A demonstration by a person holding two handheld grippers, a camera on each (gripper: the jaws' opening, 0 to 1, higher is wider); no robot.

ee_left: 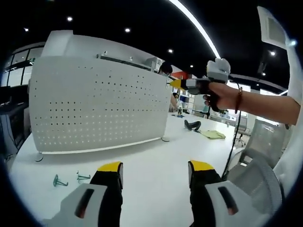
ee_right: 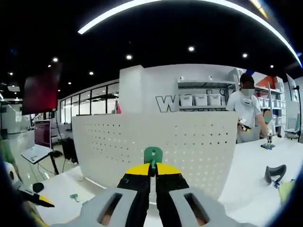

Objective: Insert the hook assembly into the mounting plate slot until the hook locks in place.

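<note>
On the white table (ee_left: 156,165) the pegboard (ee_left: 99,104) stands upright facing you. Your right gripper (ee_right: 153,170) pinches a green hook (ee_right: 153,155), aimed at its holes; your left gripper (ee_left: 154,172) waits open near spare hooks (ee_left: 71,179).

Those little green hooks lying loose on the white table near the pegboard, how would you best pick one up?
Judging by shape, grip the thin stem of a green hook from above with the open left gripper, since its flat base lies near the white table.

A white perforated metal panel (ee_left: 99,106) stands upright on the white tabletop (ee_left: 156,165); two small green plastic hooks (ee_left: 71,179) lie before it.
</note>
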